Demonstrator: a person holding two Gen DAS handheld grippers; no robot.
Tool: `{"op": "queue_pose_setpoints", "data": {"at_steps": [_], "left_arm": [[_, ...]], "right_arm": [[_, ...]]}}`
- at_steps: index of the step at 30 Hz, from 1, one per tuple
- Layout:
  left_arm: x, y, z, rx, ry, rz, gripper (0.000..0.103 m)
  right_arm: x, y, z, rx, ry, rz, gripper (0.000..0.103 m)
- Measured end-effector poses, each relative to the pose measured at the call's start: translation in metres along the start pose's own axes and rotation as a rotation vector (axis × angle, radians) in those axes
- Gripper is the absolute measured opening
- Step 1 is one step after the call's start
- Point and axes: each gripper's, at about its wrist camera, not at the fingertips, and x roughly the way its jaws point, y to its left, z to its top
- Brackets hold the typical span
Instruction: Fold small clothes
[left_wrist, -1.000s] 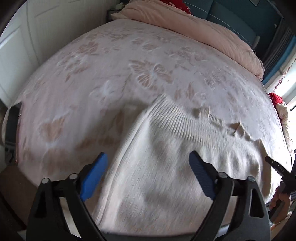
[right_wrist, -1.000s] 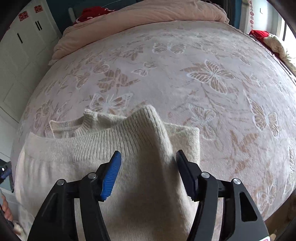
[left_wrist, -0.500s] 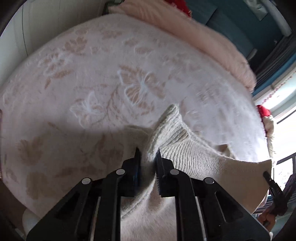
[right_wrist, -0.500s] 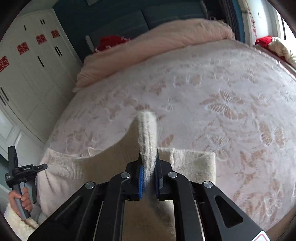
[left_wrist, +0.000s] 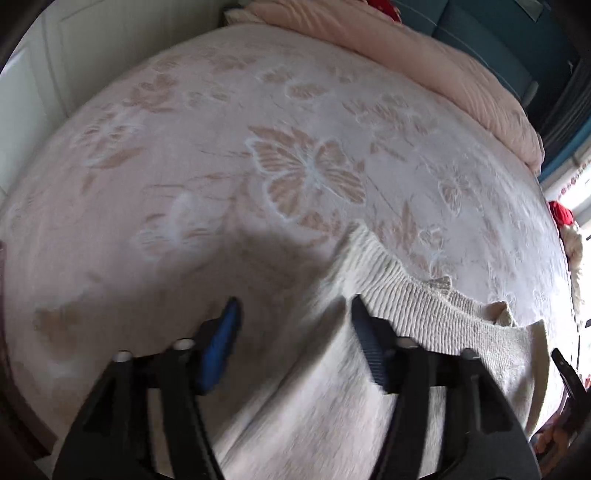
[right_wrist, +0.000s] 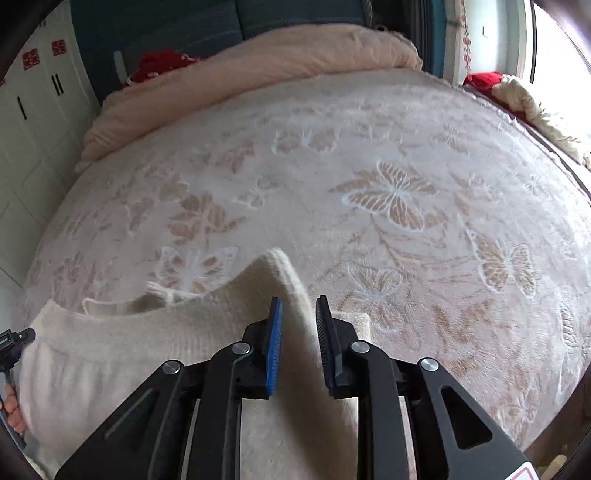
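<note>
the left gripper (left_wrist: 293, 339) has its jaws wide apart, straddling a raised fold of the cream sweater (left_wrist: 406, 314) without pinching it. the right gripper (right_wrist: 298, 343) stands narrowly parted around the sweater's upright ridge; whether the pads press it, i cannot tell. the sweater lies at the near edge of the butterfly bedspread (right_wrist: 388, 192). only the right view shows red paper characters on the wardrobe doors (right_wrist: 31, 61), unreadable.
</note>
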Motion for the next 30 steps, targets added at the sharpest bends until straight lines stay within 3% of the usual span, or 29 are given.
{"op": "queue_pose_setpoints", "data": {"at_steps": [3,5,8,12,16,19,22,23,24,25,26,28,30], "left_arm": [[-0.036,0.018,-0.018,-0.018,-0.048,-0.006,0.071],[-0.051,0.035,-0.039,-0.073,-0.029,-0.036,0.071],[-0.059,0.054,-0.075,-0.162,0.017,-0.064,0.073],[-0.054,0.069,-0.118,-0.232,0.083,-0.066,0.076],[-0.03,0.08,-0.134,-0.342,0.154,-0.118,0.084],[-0.025,0.083,-0.13,-0.423,0.107,-0.145,0.094],[-0.02,0.084,-0.124,-0.468,0.079,-0.145,0.093],[-0.022,0.086,-0.124,-0.478,0.069,-0.148,0.089],[-0.024,0.087,-0.122,-0.481,0.053,-0.161,0.066],[-0.026,0.088,-0.12,-0.479,0.046,-0.202,0.028],[-0.026,0.088,-0.116,-0.484,0.065,-0.257,0.023],[-0.04,0.086,-0.111,-0.489,0.026,-0.257,0.017],[-0.068,0.065,-0.1,-0.398,-0.051,-0.25,0.015]], "right_arm": [[-0.034,0.036,-0.021,-0.055,0.009,0.13,0.021],[-0.04,0.072,-0.037,-0.111,0.071,0.226,0.02],[-0.037,0.123,-0.061,-0.178,0.149,0.313,0.009],[-0.021,0.17,-0.07,-0.229,0.214,0.319,0.005],[0.011,0.191,-0.068,-0.23,0.271,0.251,0.005],[0.043,0.193,-0.074,-0.228,0.358,0.215,0.005],[0.058,0.196,-0.081,-0.246,0.362,0.199,0.005],[0.06,0.196,-0.081,-0.24,0.364,0.195,0.005],[0.061,0.196,-0.08,-0.236,0.367,0.192,0.005],[0.063,0.197,-0.08,-0.238,0.367,0.189,0.004],[0.063,0.197,-0.081,-0.244,0.365,0.184,0.004],[0.064,0.198,-0.082,-0.26,0.355,0.178,0.004],[0.064,0.196,-0.083,-0.258,0.344,0.184,0.004]]}}
